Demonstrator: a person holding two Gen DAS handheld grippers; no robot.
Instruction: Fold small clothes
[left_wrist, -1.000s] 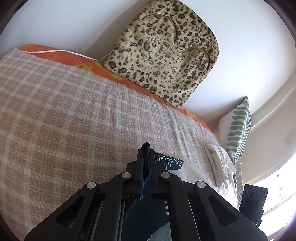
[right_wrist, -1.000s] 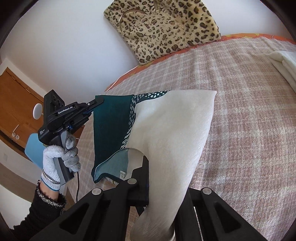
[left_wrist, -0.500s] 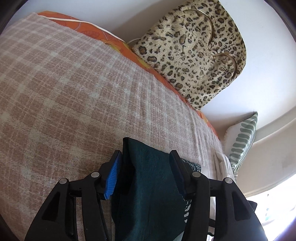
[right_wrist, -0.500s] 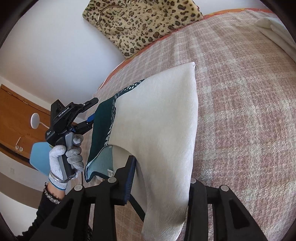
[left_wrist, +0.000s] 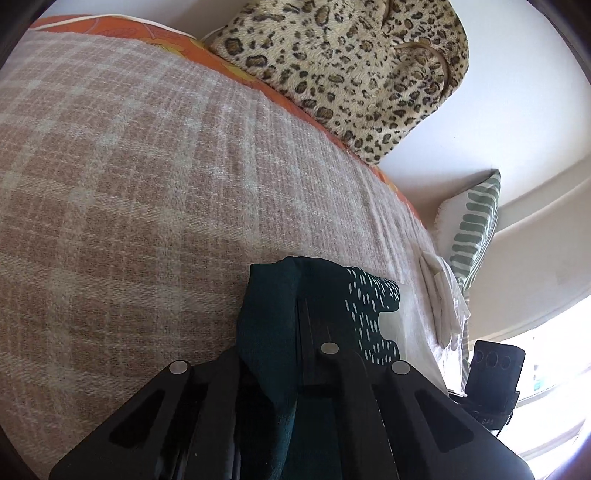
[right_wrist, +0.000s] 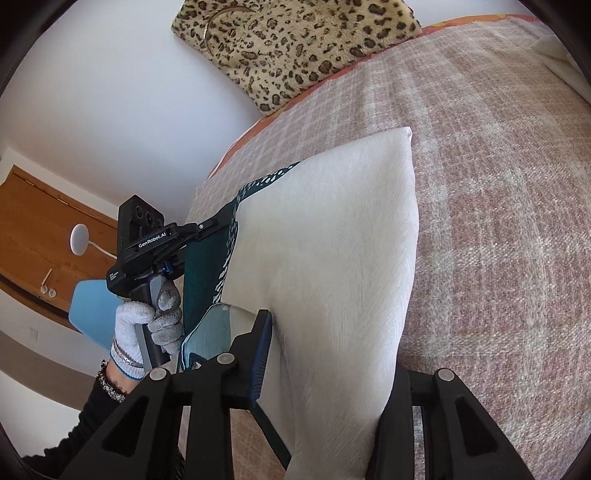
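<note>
A small cloth, dark teal with white dashes on one part (left_wrist: 269, 314) and cream on the other (right_wrist: 332, 251), lies folded on the plaid bed cover (left_wrist: 129, 184). My left gripper (left_wrist: 295, 291) is shut on the cloth's teal edge; it also shows in the right wrist view (right_wrist: 207, 227), held by a gloved hand. My right gripper (right_wrist: 332, 350) stands open, its fingers (right_wrist: 260, 343) on either side of the cream fold.
A leopard-print bag (left_wrist: 351, 70) leans on the wall at the bed's far edge. Folded white laundry (left_wrist: 441, 295) and a green-striped pillow (left_wrist: 472, 225) lie to the right. A wooden door (right_wrist: 40, 236) and a blue chair (right_wrist: 88, 310) stand beyond the bed's left side.
My left gripper opened half a second ago and has shut again on the teal edge. My right gripper opened and stays open around the cream fold.
</note>
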